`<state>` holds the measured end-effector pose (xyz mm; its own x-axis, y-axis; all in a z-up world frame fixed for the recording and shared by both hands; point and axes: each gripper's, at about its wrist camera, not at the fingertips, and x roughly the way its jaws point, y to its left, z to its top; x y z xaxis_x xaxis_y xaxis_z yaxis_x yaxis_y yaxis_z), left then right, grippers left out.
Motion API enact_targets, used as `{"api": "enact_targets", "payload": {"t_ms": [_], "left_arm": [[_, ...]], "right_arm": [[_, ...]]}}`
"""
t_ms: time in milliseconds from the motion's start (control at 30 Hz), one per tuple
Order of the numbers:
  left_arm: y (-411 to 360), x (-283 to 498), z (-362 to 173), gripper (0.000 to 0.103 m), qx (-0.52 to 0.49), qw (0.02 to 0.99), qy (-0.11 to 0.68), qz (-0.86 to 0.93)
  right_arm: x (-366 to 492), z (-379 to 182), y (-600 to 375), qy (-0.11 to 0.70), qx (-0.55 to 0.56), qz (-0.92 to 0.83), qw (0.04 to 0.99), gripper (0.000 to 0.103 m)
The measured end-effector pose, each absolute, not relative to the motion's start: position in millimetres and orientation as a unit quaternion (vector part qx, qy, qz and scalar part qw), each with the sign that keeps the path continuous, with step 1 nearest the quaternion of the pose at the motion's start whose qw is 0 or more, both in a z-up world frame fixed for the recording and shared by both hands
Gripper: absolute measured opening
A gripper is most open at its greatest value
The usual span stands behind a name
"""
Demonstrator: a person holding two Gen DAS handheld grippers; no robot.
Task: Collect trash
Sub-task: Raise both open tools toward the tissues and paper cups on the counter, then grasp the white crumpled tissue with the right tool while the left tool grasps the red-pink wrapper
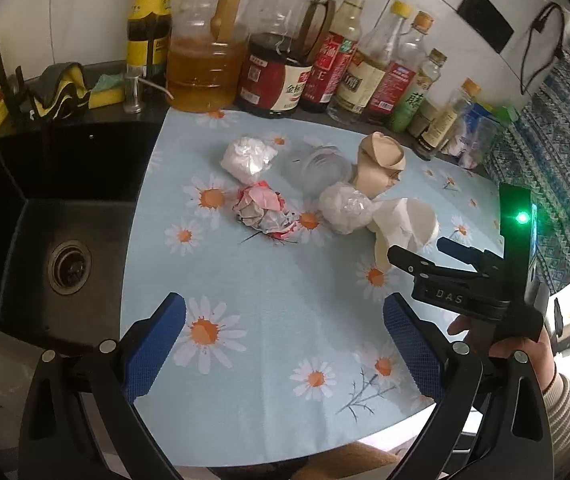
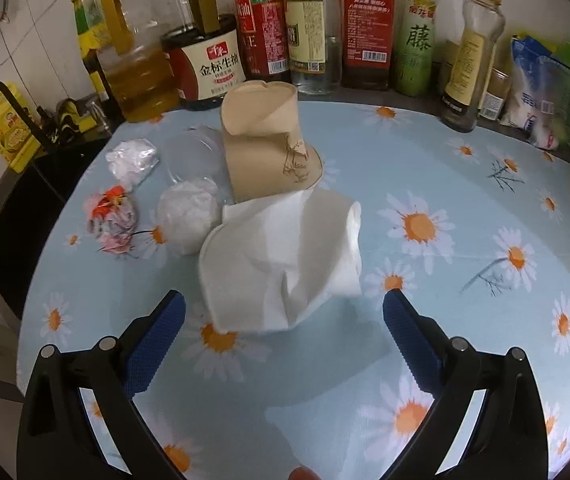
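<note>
Bottle tops along the back wall were cut off by the frame edge in both views; the labels were partly legible, the rest blurred. A clear plastic cup [image 1: 321, 164] was hard to make out, nearly invisible against the cloth, tucked between the wads. The sink [image 1: 65, 216] was dark, only its metal drain showing.

The trash sat clustered mid-table on the daisy-print tablecloth [image 1: 269, 360]: a crumpled white wad [image 1: 248, 159] toward the back, a crumpled red-and-grey wrapper [image 1: 263, 212] in front of it, a second white plastic-looking wad [image 1: 345, 206], a crushed tan paper cup [image 2: 269, 136] with a dented rim, and a crushed white paper cup [image 2: 285, 256] lying on its side, folded and creased, touching the tan one.

The left gripper [image 1: 285, 320] had its jaws spread wide, nothing between the blue textured pads, over bare cloth well short of the pile. The right gripper [image 2: 285, 318] was also spread wide, holding nothing, the white cup's lower edge just ahead between its fingertips, not touched. In the left view a hand [image 1: 525, 344] in a ribbed sleeve held that right tool, partly hidden behind it.
</note>
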<state>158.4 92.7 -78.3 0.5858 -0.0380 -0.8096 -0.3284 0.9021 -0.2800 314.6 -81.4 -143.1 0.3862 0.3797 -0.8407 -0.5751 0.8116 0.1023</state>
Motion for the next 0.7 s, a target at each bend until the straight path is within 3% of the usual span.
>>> {"api": "enact_targets", "payload": {"t_ms": [333,400,433,700], "left_arm": [[95.7,170.8,-89.4,0.096,-0.230,0.859,0.450,0.085],[96.1,174.9,-91.5,0.096,-0.231,0.856,0.454,0.084],[96.4,177.2,-92.7,0.096,-0.231,0.855,0.457,0.084],[98.2,198.5,-95.6,0.096,-0.201,0.850,0.478,0.097]], "right_arm": [[330.5,-155.4,-72.1,0.478,-0.106,0.279,0.826,0.098],[334.6,-155.0,-73.8,0.484,-0.100,0.280,0.823,0.095],[336.9,-154.6,-74.1,0.485,-0.100,0.280,0.822,0.089],[339.0,-147.0,-86.8,0.492,-0.081,0.292,0.816,0.086]]}}
